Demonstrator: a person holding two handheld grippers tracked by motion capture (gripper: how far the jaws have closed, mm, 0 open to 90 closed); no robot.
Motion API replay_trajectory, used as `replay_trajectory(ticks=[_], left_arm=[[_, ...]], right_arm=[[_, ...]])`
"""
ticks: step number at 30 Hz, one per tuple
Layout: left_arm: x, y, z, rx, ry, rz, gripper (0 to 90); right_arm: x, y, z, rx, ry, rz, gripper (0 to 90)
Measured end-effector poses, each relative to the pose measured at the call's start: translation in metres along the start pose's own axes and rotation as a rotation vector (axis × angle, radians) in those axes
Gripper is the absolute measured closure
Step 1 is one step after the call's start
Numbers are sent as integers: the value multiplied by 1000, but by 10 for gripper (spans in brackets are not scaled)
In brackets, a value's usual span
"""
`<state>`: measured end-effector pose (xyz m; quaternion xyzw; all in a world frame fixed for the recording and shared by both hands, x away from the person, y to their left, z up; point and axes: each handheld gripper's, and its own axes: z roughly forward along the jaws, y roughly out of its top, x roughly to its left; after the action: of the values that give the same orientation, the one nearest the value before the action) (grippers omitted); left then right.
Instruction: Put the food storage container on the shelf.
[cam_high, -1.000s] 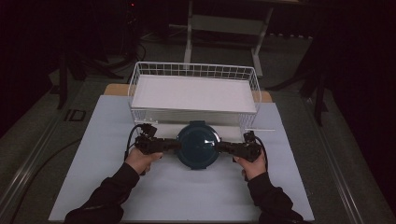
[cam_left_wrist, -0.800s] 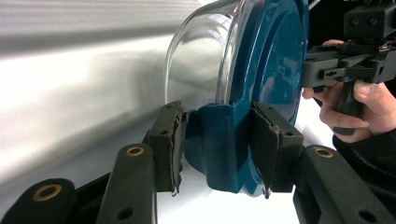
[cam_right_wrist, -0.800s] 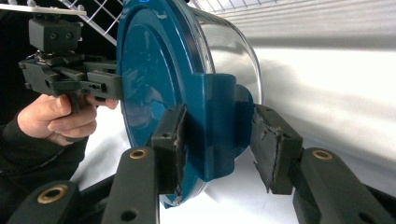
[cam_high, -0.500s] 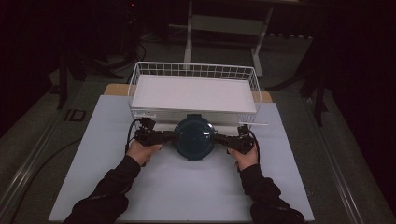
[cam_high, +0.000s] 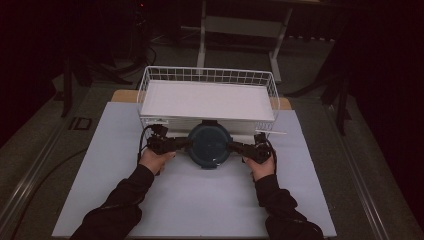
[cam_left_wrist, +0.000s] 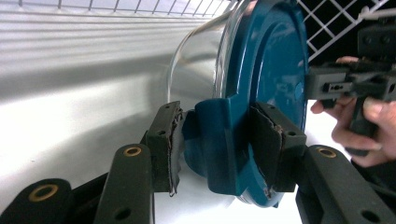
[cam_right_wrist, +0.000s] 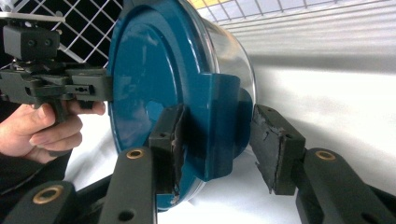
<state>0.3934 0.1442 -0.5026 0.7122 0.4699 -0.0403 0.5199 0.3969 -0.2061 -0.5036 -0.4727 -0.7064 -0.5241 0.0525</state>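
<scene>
Presently held between two hand-held grippers: a glass container with a blue lid (cam_high: 209, 145), low over the white bench (cam_high: 200, 200), just in front of the wire basket (cam_high: 150, 80). Left hand-held gripper (cam_left_wrist: 217, 144) clamped on the lid's side latch, both pads touching. Right hand-held gripper (cam_right_wrist: 217, 140) around the opposite latch: one pad against the lid face, the other pad standing slightly clear. Lid on, latches folded down.

White table (cam_high: 125, 190) bears wire basket (cam_high: 150, 80), lidded container (cam_high: 210, 145).
</scene>
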Motion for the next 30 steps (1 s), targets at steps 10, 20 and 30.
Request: replay_trajectory(ticks=[10,20,30], left_arm=[[0,-2,5,-80,76,34,515],[-7,0,4,-95,113,61,379],[-24,-8,-12,-13,9,131,59]], right_arm=[[5,0,5,-53,-74,-19,499],[15,5,6,-57,-118,-69,398],[28,1,-4,-63,-137,-115,362]])
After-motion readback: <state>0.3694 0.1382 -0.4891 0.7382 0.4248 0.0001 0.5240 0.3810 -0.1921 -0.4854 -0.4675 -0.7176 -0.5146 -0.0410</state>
